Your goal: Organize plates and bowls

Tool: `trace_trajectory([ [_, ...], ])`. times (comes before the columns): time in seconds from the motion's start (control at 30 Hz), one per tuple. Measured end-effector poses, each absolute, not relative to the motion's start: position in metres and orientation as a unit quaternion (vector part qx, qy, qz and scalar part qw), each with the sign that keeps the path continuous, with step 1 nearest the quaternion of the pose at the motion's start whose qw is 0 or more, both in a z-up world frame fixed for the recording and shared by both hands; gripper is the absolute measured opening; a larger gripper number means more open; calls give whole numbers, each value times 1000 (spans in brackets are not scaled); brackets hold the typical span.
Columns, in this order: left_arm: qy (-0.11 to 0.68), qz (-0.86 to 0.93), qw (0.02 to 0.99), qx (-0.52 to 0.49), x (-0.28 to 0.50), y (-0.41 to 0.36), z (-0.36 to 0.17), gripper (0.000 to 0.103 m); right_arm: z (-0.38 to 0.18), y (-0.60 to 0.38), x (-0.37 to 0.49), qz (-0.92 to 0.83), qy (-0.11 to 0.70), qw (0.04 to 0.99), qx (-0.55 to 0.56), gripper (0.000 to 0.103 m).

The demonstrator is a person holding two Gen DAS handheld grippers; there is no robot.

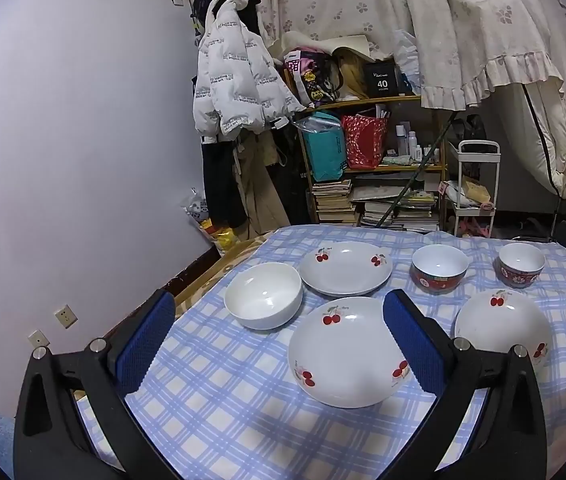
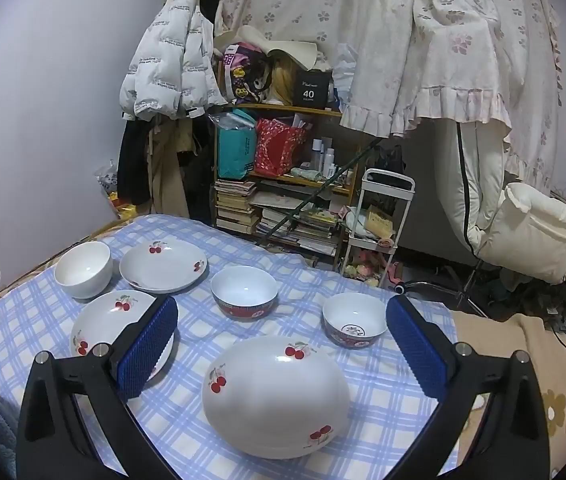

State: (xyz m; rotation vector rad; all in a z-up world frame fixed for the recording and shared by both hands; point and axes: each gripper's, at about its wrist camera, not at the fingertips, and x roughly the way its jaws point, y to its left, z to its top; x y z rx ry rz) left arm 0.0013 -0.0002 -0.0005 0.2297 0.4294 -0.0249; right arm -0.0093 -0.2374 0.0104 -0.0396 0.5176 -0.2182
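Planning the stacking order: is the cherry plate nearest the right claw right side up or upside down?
Upside down. The cherry plate shows a domed back with no hollow, unlike the other cherry plate.

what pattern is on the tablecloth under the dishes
A light blue and white check, a plaid grid, on the tablecloth. It shows best in the left wrist view.

The left gripper point(image 1: 279, 344) is hovering wide open at the frame's bottom. Three cherry plates point(image 1: 345, 354) and a white bowl point(image 1: 263, 295) are sitting on the checked tablecloth point(image 1: 219, 412). Two red bowls point(image 1: 439, 269) are resting at centre right.
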Motion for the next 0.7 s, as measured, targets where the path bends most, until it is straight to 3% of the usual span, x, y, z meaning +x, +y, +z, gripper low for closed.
trace_trajectory([
  [0.7,214,-10,970,112,1,-1,2,102,10,-239,-8,-108,256,960,-19,103],
])
